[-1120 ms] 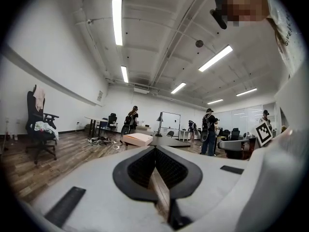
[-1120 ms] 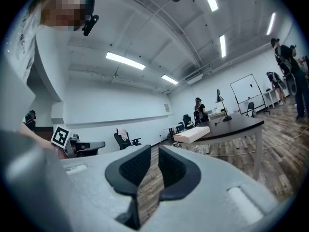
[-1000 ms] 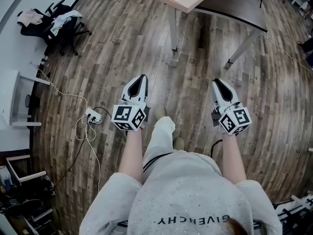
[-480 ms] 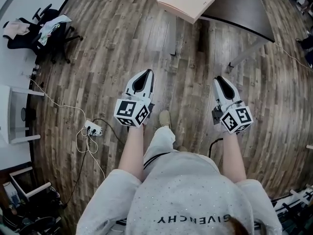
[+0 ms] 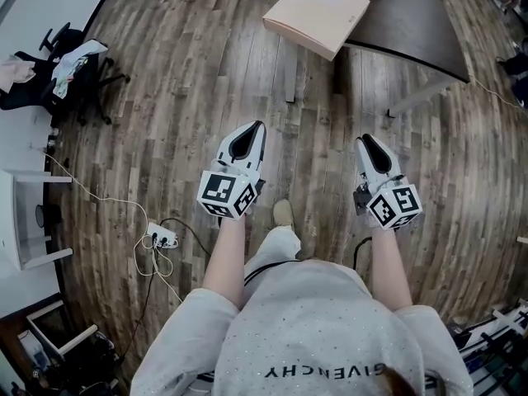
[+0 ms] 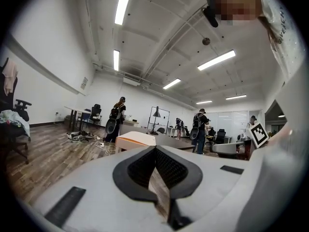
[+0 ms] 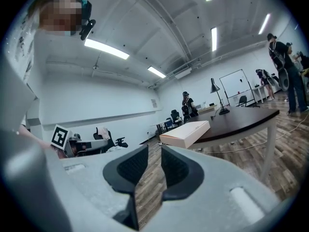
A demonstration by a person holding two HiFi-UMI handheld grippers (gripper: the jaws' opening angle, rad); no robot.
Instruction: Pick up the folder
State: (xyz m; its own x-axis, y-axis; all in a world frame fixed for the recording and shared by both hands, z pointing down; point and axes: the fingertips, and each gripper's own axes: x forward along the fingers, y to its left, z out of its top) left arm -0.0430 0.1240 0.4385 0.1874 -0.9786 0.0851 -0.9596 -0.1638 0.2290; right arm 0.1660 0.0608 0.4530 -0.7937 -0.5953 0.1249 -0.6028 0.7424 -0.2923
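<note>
The folder [image 5: 318, 13] is a thick pale pink one lying on the near corner of a dark table [image 5: 412, 23], overhanging its edge. It also shows ahead in the left gripper view as the folder [image 6: 137, 140] and in the right gripper view as the folder [image 7: 186, 133]. My left gripper [image 5: 250, 130] is held level over the wood floor, well short of the table, its jaws meeting at the tips and empty [image 6: 155, 150]. My right gripper [image 5: 363, 141] is level beside it, with a narrow gap between its jaws and nothing in it [image 7: 154, 149].
The table's white legs [image 5: 289, 73] stand between me and the folder. An office chair with clothes [image 5: 70, 64] is at the far left. A power strip with cables [image 5: 161, 238] lies on the floor at the left. People [image 6: 116, 117] stand far off.
The table and folder have come nearer in the head view as the person walks toward them. Both grippers have gone forward with the person, side by side.
</note>
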